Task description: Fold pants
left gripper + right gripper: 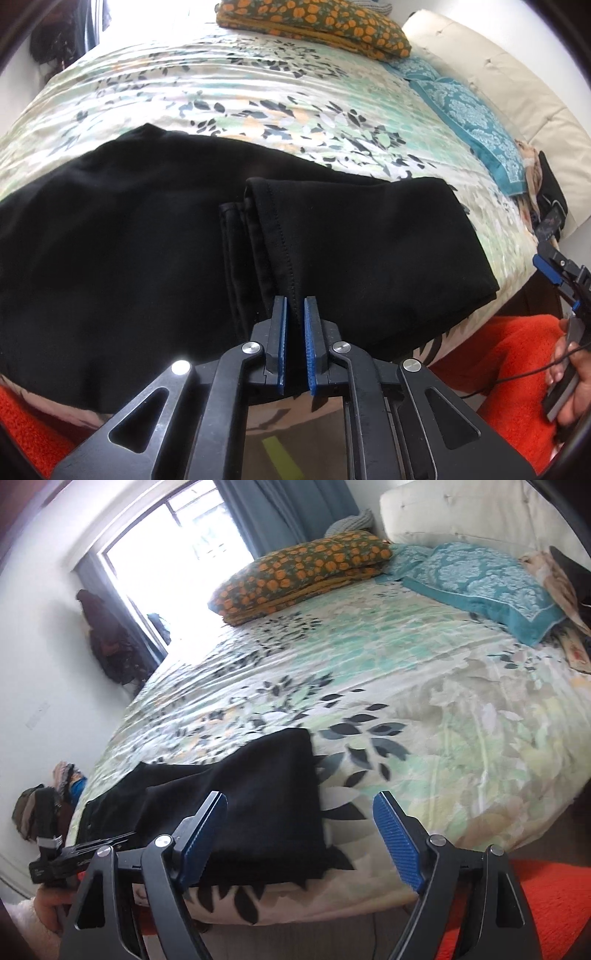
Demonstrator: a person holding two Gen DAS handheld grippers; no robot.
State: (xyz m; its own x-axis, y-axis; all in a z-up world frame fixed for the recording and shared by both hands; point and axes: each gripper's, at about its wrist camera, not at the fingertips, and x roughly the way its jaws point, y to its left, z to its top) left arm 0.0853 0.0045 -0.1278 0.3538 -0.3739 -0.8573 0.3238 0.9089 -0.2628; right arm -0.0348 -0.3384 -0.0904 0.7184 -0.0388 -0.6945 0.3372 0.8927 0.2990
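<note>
Black pants [155, 251] lie on the bed near its front edge, with the leg ends folded back over the middle; the stitched hems [266, 236] lie on top. My left gripper [295, 306] is shut on the hem edge at the near side. In the right wrist view the pants [258, 812] lie at the lower left. My right gripper [301, 805] is open and empty, hovering at the bed's front edge beside the folded right end of the pants. It also shows at the right edge of the left wrist view [554, 269].
The floral bedspread [424, 709] covers the bed. An orange-flowered pillow [303, 568] and a teal pillow [480, 583] lie at the far side by a white headboard [461, 513]. An orange rug [509, 354] lies below the bed edge. A window [173, 542] is at the far left.
</note>
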